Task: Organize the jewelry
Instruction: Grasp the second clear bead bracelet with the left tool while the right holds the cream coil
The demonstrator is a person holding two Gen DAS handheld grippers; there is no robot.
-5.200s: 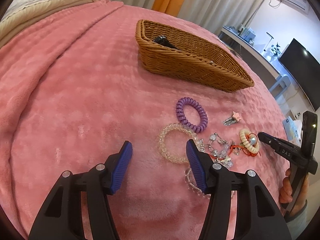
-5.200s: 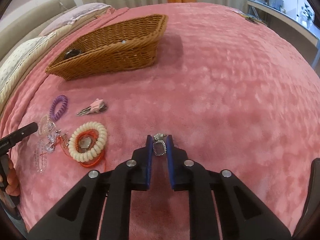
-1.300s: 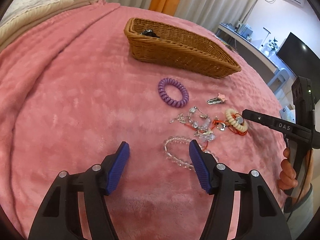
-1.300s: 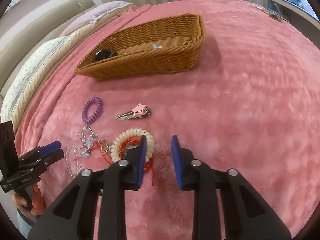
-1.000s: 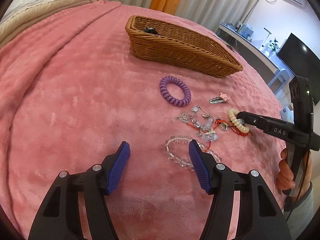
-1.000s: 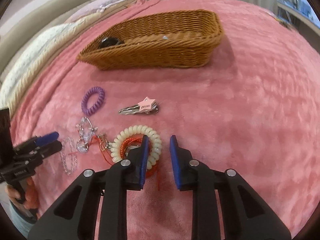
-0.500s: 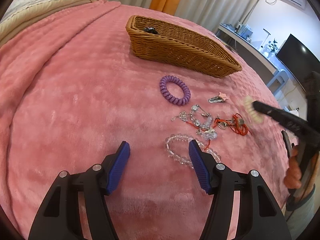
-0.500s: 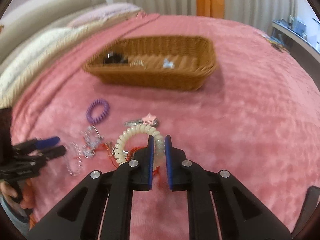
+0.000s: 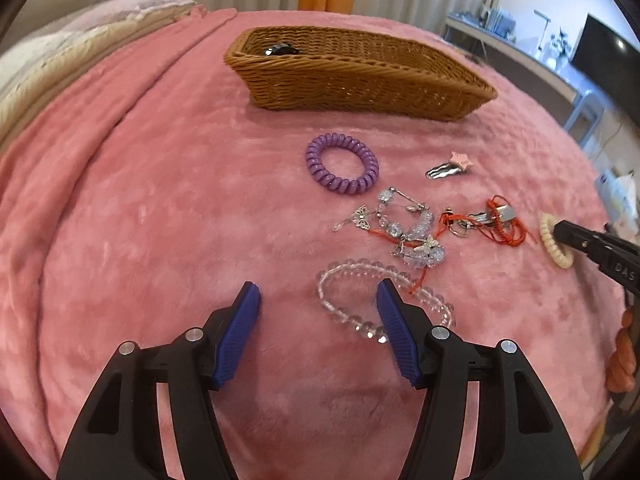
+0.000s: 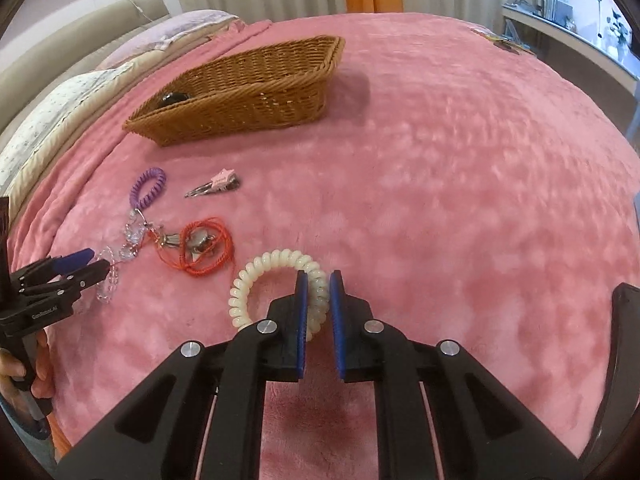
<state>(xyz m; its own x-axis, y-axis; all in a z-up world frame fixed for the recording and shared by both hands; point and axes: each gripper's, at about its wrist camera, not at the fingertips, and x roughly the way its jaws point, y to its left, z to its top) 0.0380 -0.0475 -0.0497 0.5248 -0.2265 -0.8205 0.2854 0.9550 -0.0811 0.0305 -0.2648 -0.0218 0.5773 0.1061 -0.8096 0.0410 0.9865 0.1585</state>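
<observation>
The left gripper stands with its blue pads wide apart and nothing between them, low over the pink blanket. Just ahead of its right pad, partly hidden behind it, lies the clear bead bracelet; beyond that sits the crystal butterfly bracelet, tangled with the red cord charm to its right. Farther ahead of the pads lies the purple spiral hair tie, with the pink star hair clip off to the right of it. The wicker basket stands well beyond all of these, with a dark item showing at its left end; what it is cannot be told. At the far right of the left wrist view, the right gripper is clamped on the cream spiral hair tie, which is pinched between its blue pads near their tips, the rest of the loop hanging out to the gripper's left, above the blanket. In the right wrist view the red cord charm lies ahead and to the left of that loop, no longer under it. Against the frame half a second ago, the cream tie has been lifted clear of the red cord and carried away from the pile, the right gripper's view of the basket has swung, and the left gripper has kept its open stance.
</observation>
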